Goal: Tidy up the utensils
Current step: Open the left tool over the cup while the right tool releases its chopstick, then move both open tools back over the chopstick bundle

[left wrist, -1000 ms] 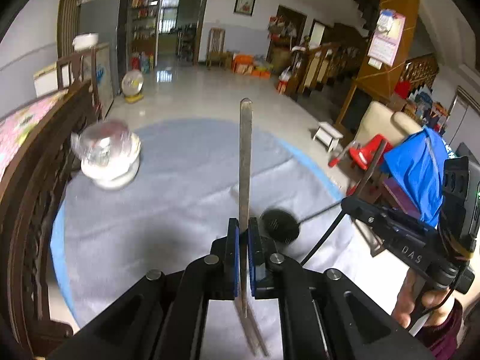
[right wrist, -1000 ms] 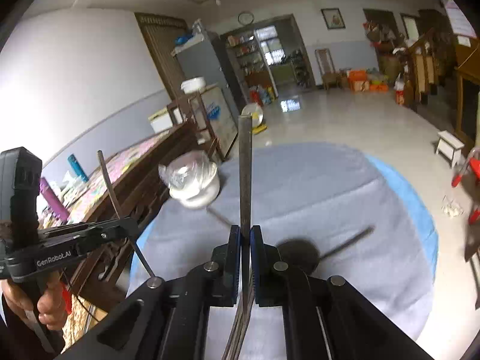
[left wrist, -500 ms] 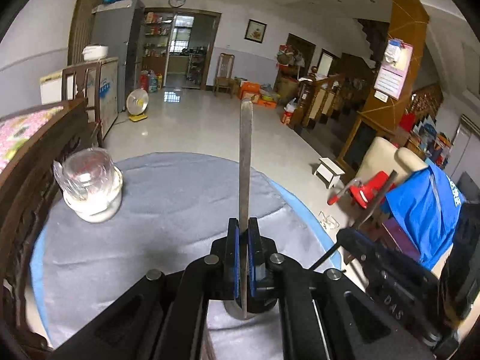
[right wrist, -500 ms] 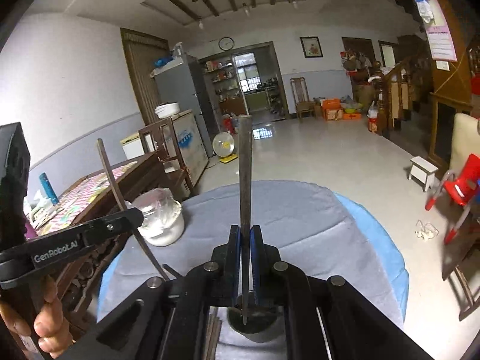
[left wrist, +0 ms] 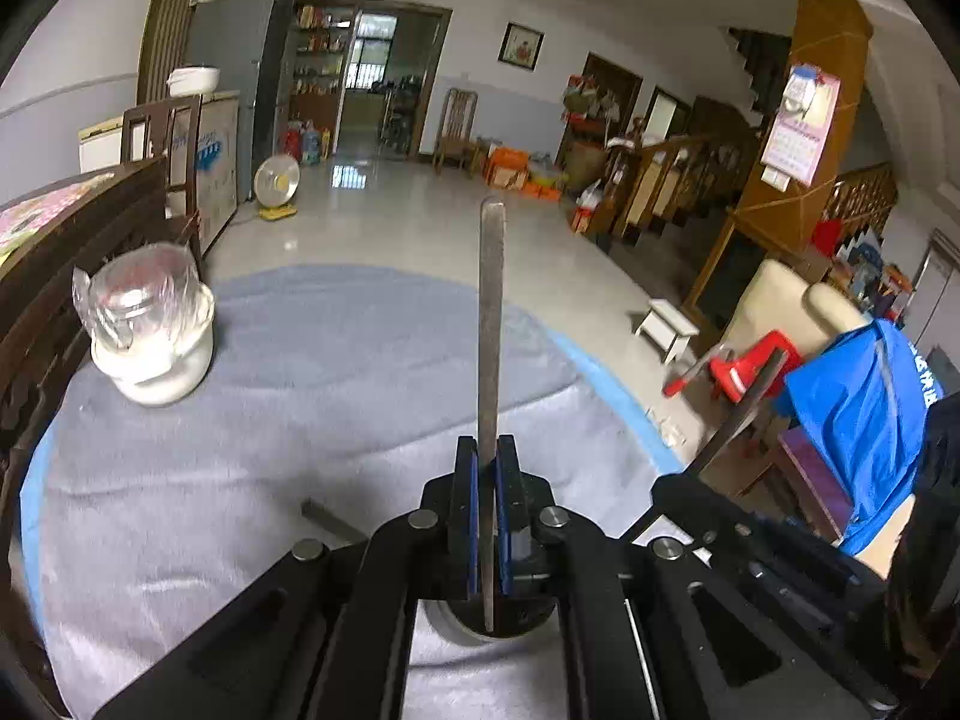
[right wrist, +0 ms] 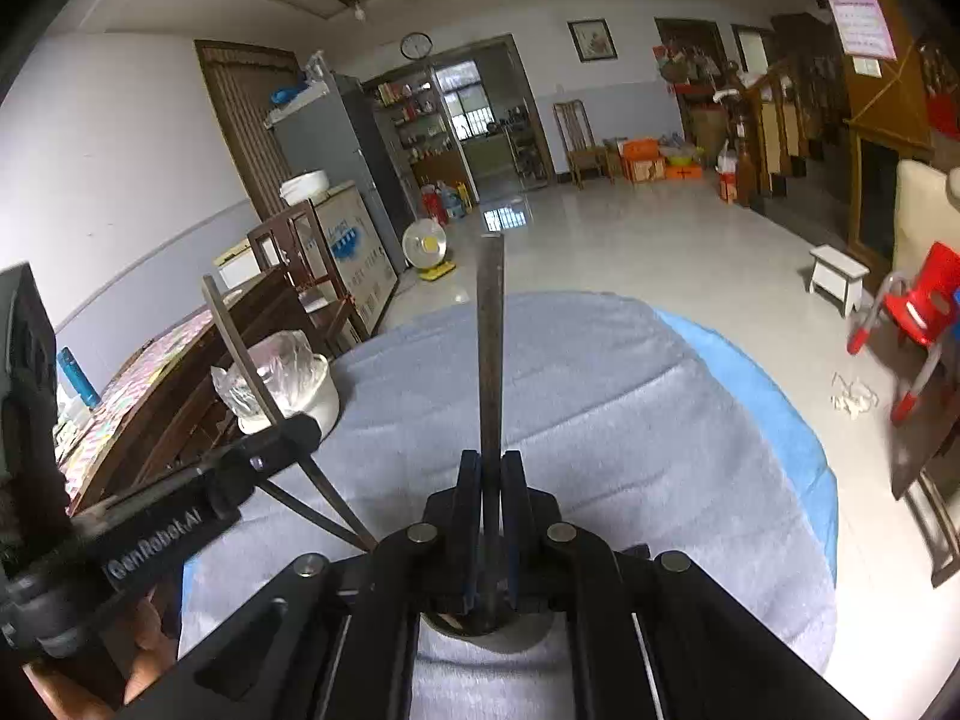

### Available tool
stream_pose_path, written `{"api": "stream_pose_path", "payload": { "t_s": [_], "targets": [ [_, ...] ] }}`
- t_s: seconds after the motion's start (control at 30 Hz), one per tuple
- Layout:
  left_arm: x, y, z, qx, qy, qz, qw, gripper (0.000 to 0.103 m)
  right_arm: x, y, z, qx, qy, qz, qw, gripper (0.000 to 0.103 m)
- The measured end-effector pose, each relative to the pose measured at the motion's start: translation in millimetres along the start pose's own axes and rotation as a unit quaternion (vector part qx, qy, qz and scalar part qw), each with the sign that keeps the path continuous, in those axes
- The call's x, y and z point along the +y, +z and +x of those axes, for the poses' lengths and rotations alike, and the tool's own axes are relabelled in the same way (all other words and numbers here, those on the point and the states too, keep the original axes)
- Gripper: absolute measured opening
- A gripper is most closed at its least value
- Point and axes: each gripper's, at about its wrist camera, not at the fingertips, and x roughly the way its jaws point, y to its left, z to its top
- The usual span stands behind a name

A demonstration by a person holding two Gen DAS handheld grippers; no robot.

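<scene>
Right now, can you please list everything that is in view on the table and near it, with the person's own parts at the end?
utensil in left gripper: 1, grey metal, handle pointing up from the shut jaws
utensil in right gripper: 1, dark metal, handle up from the shut jaws
holder: 1, dark and round, on the cloth below the utensils' lower ends
white jar: 1, wrapped in clear plastic, far left of table
table cloth: 1, grey over blue
white stool: 1, on the floor at right
red chair: 1, beside the stool
fan: 1, white and yellow, on the floor
left gripper: 1, black
right gripper: 1, black
hand: 1, holding the left gripper
</scene>
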Motion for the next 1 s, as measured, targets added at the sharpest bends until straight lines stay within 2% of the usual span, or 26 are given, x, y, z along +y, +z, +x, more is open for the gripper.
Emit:
{"api": "stream_pose_path", "payload": {
  "t_s": [0.2,0.23,0.3,0.33,0.37,0.53,0.73,0.9,1.0],
  "targets": [
    [0,-12,4,0.038,0.019,0.016,0.999,0.007,-14,-9,9,0.038,0.016,0.037,0.998,0.009],
    [1,-13,2,0.044,0.019,0.017,0.9987,0.012,-17,-11,11,0.047,0.024,0.048,0.997,0.01],
    [2,-18,-4,0.045,0.014,0.018,0.9987,0.032,-24,-15,12,0.058,0.038,0.07,0.995,0.01],
    [2,-18,-9,0.042,0.017,0.019,0.9988,0.046,-26,-17,12,0.06,0.042,0.077,0.994,0.01],
    [4,-21,-15,0.034,0.021,0.019,0.999,0.051,-28,-19,10,0.06,0.044,0.083,0.994,0.01],
    [6,-36,-45,0.021,0.028,0.047,0.9983,0.054,-35,-27,-3,0.046,0.055,0.105,0.992,0.012],
    [24,-59,-72,0.014,0.052,0.054,0.9971,0.058,-39,-36,-16,0.041,0.063,0.124,0.989,0.013],
    [43,-85,-85,0.035,0.077,0.058,0.9947,0.059,-34,-49,-34,0.027,0.069,0.124,0.99,0.013],
    [59,-101,-83,0.066,0.084,0.041,0.9935,0.061,-31,-57,-46,0.011,0.063,0.129,0.99,0.013]
  ]
}}
